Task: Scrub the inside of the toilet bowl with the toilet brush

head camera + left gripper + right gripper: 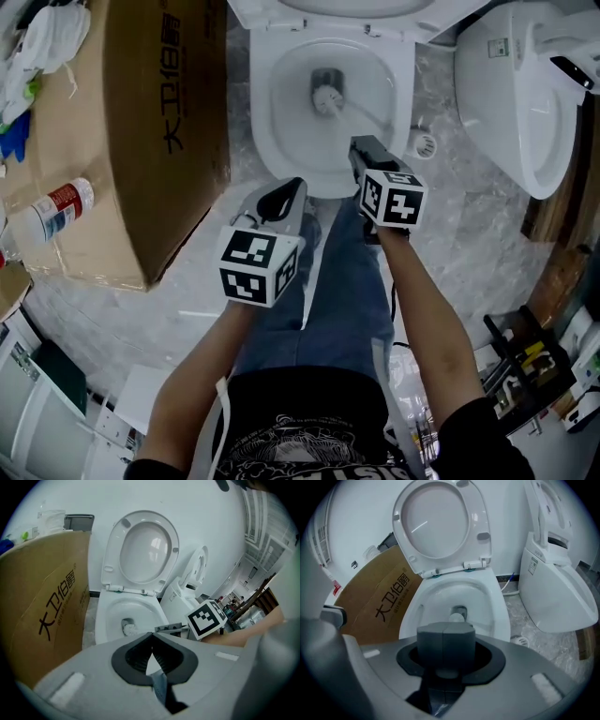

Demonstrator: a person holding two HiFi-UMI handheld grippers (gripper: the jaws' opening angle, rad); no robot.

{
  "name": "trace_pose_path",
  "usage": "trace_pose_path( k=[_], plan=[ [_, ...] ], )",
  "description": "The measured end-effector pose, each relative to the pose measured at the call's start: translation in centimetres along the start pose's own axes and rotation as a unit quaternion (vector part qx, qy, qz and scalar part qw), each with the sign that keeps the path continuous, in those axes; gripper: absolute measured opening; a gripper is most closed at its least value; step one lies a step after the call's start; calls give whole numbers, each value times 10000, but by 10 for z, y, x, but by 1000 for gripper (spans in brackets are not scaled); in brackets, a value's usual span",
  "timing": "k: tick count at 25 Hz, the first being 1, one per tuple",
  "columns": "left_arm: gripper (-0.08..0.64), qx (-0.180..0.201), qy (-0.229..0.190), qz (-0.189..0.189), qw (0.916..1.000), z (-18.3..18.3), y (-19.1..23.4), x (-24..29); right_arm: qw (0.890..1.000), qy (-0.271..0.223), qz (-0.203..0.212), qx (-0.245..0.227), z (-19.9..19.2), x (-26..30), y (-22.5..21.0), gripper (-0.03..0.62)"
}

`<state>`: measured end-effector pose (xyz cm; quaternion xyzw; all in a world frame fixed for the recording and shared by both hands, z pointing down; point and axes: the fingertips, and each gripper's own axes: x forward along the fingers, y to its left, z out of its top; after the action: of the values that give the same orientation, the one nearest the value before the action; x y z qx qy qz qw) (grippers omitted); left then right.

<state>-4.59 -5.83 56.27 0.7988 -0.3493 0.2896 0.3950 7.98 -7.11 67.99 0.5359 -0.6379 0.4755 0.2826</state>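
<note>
The white toilet bowl (281, 141) stands open with its seat and lid (145, 550) raised. The brush head (327, 97) lies low in the bowl by the drain hole, and its pale handle runs back to my right gripper (362, 143). That gripper hovers over the bowl's front rim, shut on the handle. In the right gripper view the shut jaws (445, 629) hide the handle, and only the brush head (457, 617) shows past them. My left gripper (289, 190) hangs just before the bowl's front edge, its jaws (151, 640) shut on nothing.
A big cardboard box (159, 112) stands close on the bowl's left. A second white toilet (516, 94) sits to the right, with a floor drain (424, 145) between them. A spray bottle (58, 206) lies far left. Tools (525, 361) clutter the lower right.
</note>
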Motion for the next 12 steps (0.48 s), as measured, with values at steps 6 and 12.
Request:
trace_pose_path(
  k=[6, 12],
  plan=[
    [-6, 123, -94, -75, 9999, 20, -12, -17, 9997, 240, 3, -104, -19, -35, 16, 164],
    [-8, 295, -217, -128, 9992, 45, -30, -41, 10000, 84, 15, 40, -11, -91, 33, 164]
  ],
)
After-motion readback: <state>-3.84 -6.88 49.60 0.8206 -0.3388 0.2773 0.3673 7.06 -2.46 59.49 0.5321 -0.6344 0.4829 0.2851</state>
